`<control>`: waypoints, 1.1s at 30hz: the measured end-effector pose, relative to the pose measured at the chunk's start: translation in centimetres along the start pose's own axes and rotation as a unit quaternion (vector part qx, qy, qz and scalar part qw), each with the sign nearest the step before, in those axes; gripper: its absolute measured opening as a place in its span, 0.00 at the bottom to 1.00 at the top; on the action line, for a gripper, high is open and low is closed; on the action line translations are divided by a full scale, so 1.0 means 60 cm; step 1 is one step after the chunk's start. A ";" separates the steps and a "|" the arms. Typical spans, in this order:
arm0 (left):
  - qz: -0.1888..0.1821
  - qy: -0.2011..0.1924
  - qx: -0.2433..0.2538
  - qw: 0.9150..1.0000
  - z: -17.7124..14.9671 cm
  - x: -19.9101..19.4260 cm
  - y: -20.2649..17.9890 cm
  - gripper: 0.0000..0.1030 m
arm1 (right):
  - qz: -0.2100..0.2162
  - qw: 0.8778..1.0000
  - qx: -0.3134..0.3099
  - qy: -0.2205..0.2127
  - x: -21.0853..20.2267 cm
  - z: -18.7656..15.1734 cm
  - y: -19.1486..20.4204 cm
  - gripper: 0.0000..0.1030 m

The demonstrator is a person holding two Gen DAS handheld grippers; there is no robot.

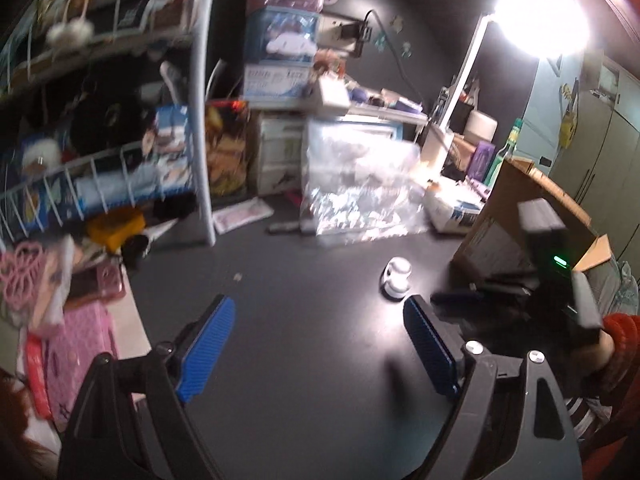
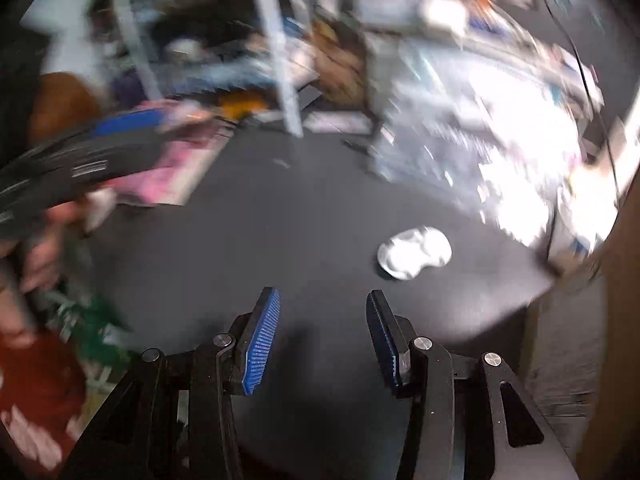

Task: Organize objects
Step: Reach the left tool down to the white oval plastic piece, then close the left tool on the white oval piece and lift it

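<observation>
Your target is most likely the small white object (image 1: 397, 278) lying alone on the dark desk (image 1: 312, 360), just in front of the cardboard box (image 1: 520, 208) and nearer you than the crinkled plastic bag (image 1: 360, 184). Both tools are empty: the left gripper (image 1: 320, 316) stands spread wide, the right gripper (image 2: 322, 300) is parted less widely, and neither touches anything. The right one sits nearer the object (image 2: 414, 253), which lies just ahead of its fingertips and off to the box side, so use that one. The right view is badly smeared, so slow your hand until it steadies before you commit. Swing the jaws toward the box until the object sits centred between the blue pads (image 2: 262, 336), then lower until the tips nearly brush the desk. The object looks rounded and glossy, so I judge it may roll or squirt out; close gently across its widest part, low down, and lift straight up. Keep the outer finger off the box wall as you descend. Hold the left gripper back on the far side from the box, so the two tools do not collide.
</observation>
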State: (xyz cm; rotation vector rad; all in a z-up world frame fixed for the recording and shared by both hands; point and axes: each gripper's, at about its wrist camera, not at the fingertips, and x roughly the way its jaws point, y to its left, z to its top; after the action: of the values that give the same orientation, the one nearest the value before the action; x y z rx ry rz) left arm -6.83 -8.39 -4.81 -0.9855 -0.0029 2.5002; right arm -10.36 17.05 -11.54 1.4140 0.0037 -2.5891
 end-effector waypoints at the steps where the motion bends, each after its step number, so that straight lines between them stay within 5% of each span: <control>1: 0.001 0.001 -0.003 1.000 -0.006 0.002 0.005 0.82 | -0.015 1.000 0.005 0.002 0.015 0.000 -0.010 0.40; 13: -0.017 0.002 -0.013 1.000 -0.003 0.028 0.024 0.82 | -0.063 0.997 -0.018 -0.028 0.086 0.053 -0.031 0.40; 17: -0.021 0.008 -0.006 1.000 0.000 0.038 0.019 0.82 | -0.060 0.998 -0.018 -0.031 0.084 0.053 -0.033 0.26; 21: -0.027 0.015 -0.011 0.999 0.003 0.050 0.016 0.82 | -0.073 0.995 -0.044 -0.046 0.076 0.039 -0.027 0.25; 29: -0.067 0.026 -0.005 0.997 0.012 0.053 -0.017 0.82 | -0.018 0.993 -0.086 -0.074 0.024 0.021 0.019 0.25; 33: -0.125 0.018 -0.012 0.992 0.024 0.036 -0.042 0.77 | 0.028 0.989 -0.102 -0.105 -0.048 0.016 0.044 0.25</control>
State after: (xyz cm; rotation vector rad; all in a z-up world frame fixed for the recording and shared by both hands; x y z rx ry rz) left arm -8.14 -5.02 -4.70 -0.9743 -0.1371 2.2590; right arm -9.20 14.84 -8.36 1.0532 0.1906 -2.5929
